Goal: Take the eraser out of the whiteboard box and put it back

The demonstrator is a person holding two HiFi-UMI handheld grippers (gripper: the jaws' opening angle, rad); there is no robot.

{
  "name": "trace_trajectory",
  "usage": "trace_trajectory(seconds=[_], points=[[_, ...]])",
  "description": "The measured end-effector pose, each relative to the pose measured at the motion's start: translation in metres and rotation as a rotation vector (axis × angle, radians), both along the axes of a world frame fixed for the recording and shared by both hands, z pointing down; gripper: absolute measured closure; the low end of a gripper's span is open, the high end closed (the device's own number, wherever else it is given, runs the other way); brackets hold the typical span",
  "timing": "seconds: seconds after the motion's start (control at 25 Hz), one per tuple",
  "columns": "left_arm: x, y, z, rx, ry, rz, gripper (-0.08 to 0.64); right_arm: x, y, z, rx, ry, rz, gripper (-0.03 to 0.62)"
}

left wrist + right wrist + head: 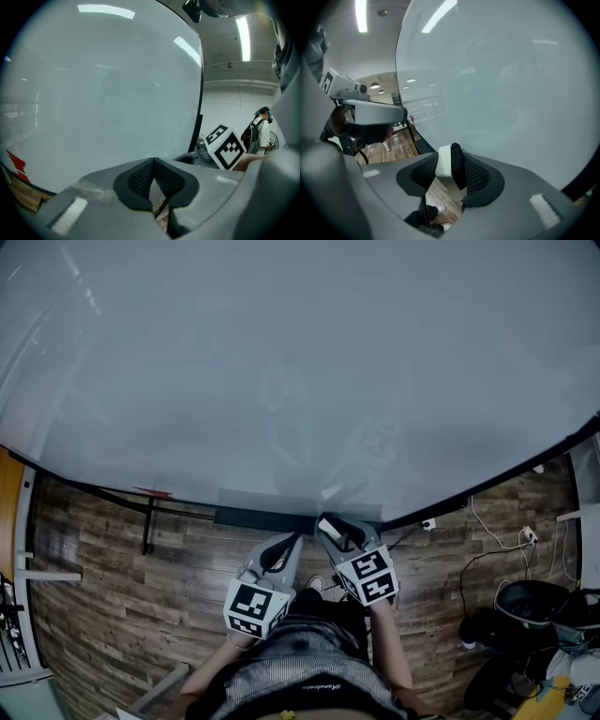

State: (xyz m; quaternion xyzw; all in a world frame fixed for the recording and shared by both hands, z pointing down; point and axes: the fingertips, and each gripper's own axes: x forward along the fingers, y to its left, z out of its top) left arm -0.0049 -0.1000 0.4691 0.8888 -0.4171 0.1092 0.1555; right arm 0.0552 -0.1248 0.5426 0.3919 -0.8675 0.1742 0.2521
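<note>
Two risks I'm weighing: eraser (446,165) twisting between pads if I'm lowering it crooked, or clipping lip of whiteboard box (253,517) and dropping to wood floor (112,549). Right gripper (451,174) is clamping eraser edgewise, jaws partly apart around it, holding it close by box and, as I'm judging, not yet inside. Left gripper (153,163) is hanging beside it, jaws together, gripping nothing.
</note>
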Motion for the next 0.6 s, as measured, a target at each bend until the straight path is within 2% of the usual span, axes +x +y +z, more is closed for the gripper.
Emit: trace_trajectory(seconds=[0.6], points=[[0.0020, 0.0011, 0.0011, 0.006, -0.008, 0.000, 0.560, -0.0017, 0.0001, -0.0005, 0.009, -0.006, 0.000, 0.422]])
